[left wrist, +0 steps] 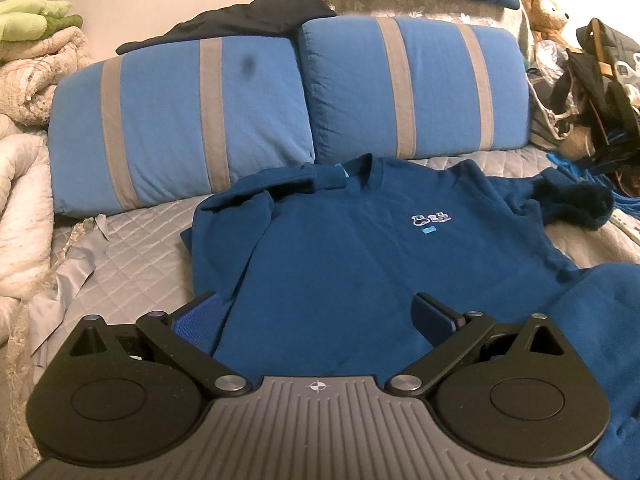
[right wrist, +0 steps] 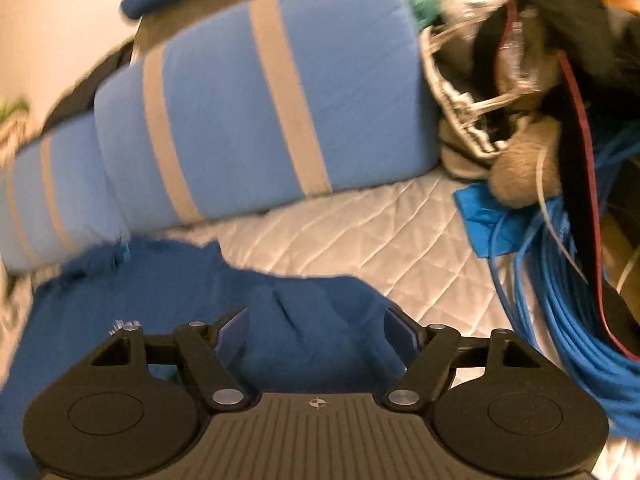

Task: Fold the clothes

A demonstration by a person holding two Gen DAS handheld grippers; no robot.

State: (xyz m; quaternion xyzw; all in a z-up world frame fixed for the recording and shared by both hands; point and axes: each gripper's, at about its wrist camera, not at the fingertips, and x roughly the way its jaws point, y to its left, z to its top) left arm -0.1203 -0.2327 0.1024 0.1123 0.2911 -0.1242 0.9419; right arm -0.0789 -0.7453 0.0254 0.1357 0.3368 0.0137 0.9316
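The dark blue sweatshirt (left wrist: 340,248) is lying chest-up across the middle of the left wrist frame, spread on the quilted bed (left wrist: 132,256), its collar pointing at the two striped blue pillows (left wrist: 180,120) along the top. One sleeve is lying doubled over at the left shoulder; the other is bunching up at the right edge of the frame. The left gripper (left wrist: 320,312) is hovering over the lower body of the garment, fingers (left wrist: 204,320) spread wide, nothing between them. In the right wrist view, blurred, the right gripper (right wrist: 316,336) is sitting above a rumpled fold of the same cloth in the lower centre, fingers parted and not pinching it.

This looks like thick, soft fleece: floppy, not fragile, probably sagging and sliding off any loose hold. I'd judge the hem corners, shoulder seams or cuffs are offering the firmest bite, where the cloth is doubling up.
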